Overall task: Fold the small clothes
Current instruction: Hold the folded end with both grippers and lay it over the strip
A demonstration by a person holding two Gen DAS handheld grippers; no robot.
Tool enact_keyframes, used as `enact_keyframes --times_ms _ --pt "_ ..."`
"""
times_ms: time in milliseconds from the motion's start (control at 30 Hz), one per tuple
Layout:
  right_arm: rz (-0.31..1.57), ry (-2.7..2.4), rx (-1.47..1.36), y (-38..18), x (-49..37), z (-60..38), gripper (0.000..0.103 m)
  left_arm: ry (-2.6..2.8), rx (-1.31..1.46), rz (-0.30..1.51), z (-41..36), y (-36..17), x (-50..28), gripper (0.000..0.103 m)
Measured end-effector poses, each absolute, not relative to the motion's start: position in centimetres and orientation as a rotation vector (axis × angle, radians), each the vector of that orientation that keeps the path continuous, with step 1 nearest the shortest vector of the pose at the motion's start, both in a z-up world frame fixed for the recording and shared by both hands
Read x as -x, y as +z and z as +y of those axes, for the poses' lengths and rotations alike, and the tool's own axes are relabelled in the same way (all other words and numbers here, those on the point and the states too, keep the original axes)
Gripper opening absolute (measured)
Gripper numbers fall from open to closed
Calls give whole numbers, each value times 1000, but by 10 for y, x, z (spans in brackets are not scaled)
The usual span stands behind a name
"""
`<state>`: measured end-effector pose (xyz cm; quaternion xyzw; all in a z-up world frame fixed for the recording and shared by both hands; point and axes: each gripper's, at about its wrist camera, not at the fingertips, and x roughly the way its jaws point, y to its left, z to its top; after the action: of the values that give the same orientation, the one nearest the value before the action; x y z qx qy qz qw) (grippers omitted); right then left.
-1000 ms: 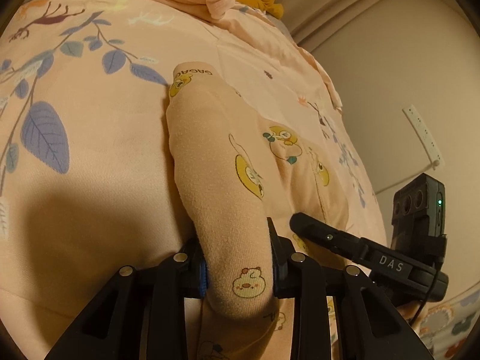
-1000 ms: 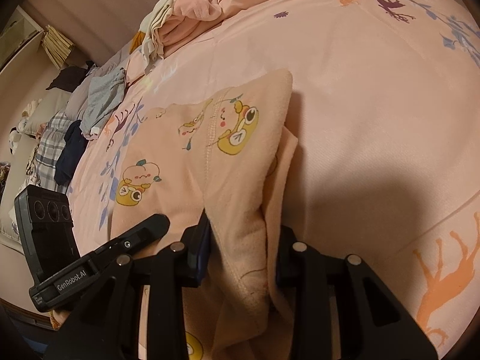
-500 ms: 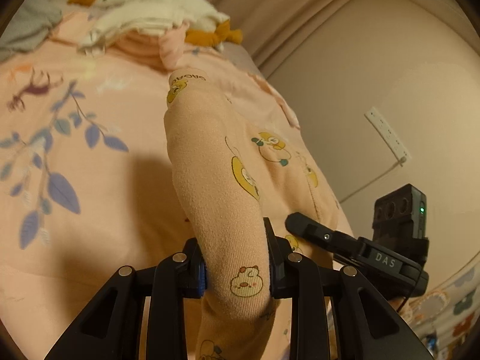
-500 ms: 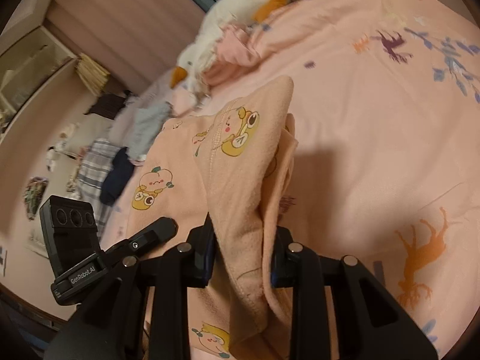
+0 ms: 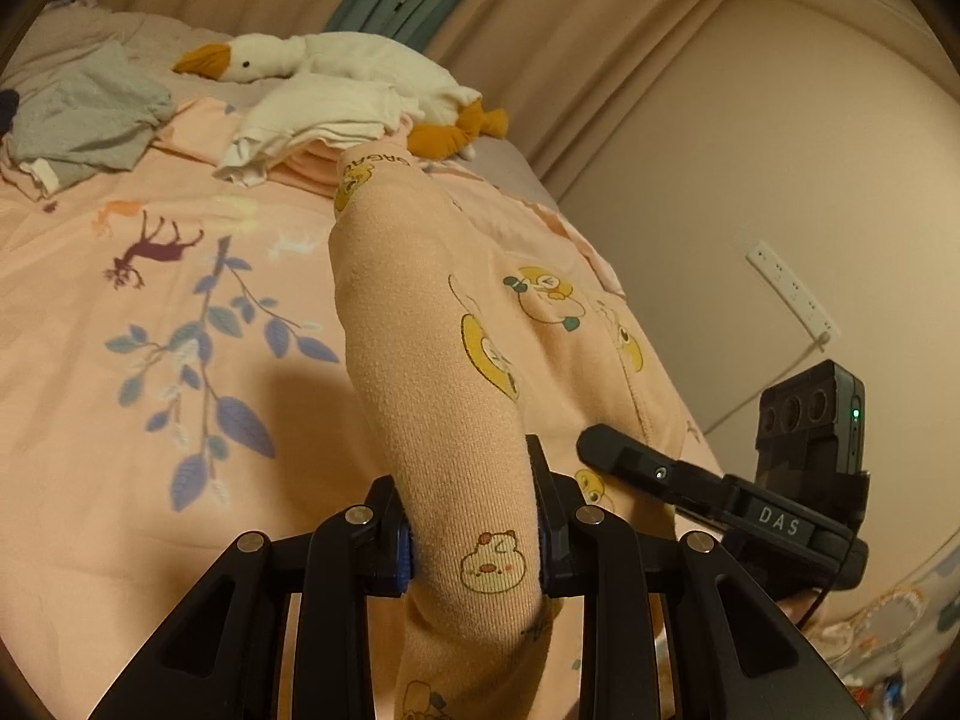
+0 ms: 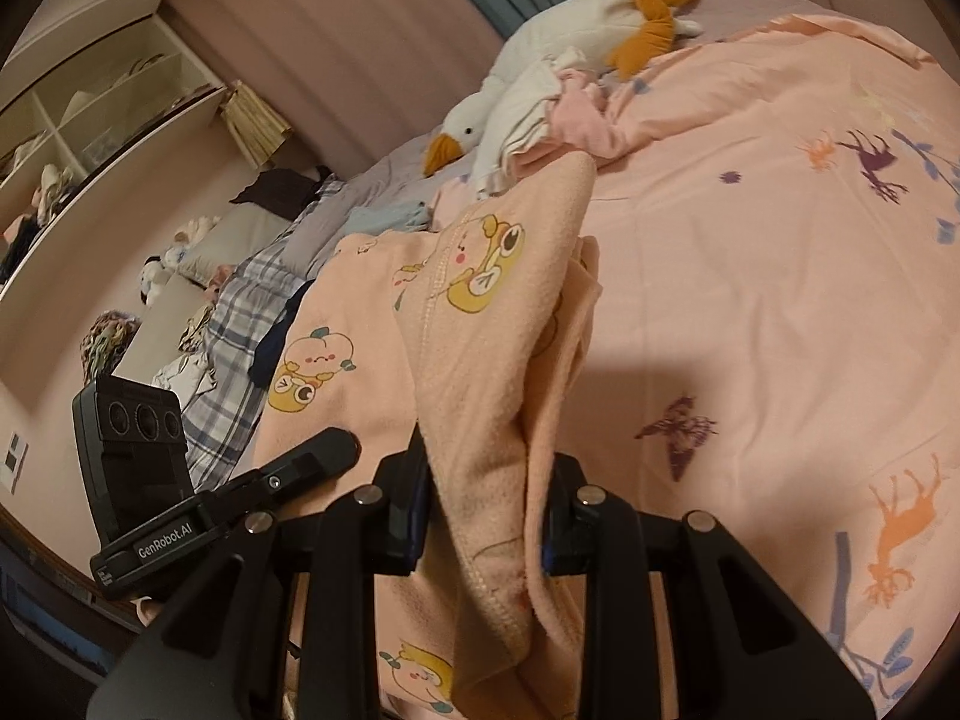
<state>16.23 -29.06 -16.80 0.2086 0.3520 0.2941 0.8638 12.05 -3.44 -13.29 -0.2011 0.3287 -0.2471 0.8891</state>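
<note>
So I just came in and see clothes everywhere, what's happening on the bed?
A person is folding a small peach garment with cartoon prints. Each hand-held gripper, left and right, is shut on a bunched edge of it, holding it above the bedsheet. More clothes and a plush goose lie beyond.

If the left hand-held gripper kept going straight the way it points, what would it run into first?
Apart from the peach garment the left hand-held gripper is already clamped on, probably the pink bedsheet, or the folded clothes pile by the plush goose; depth is unclear.
</note>
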Motion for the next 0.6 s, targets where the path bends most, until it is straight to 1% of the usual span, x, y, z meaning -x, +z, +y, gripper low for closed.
enact_keyframes --times_ms 600 --pt "730 730 -342 -156 -172 -217 28 -394 362 596 23 -125 -98 28"
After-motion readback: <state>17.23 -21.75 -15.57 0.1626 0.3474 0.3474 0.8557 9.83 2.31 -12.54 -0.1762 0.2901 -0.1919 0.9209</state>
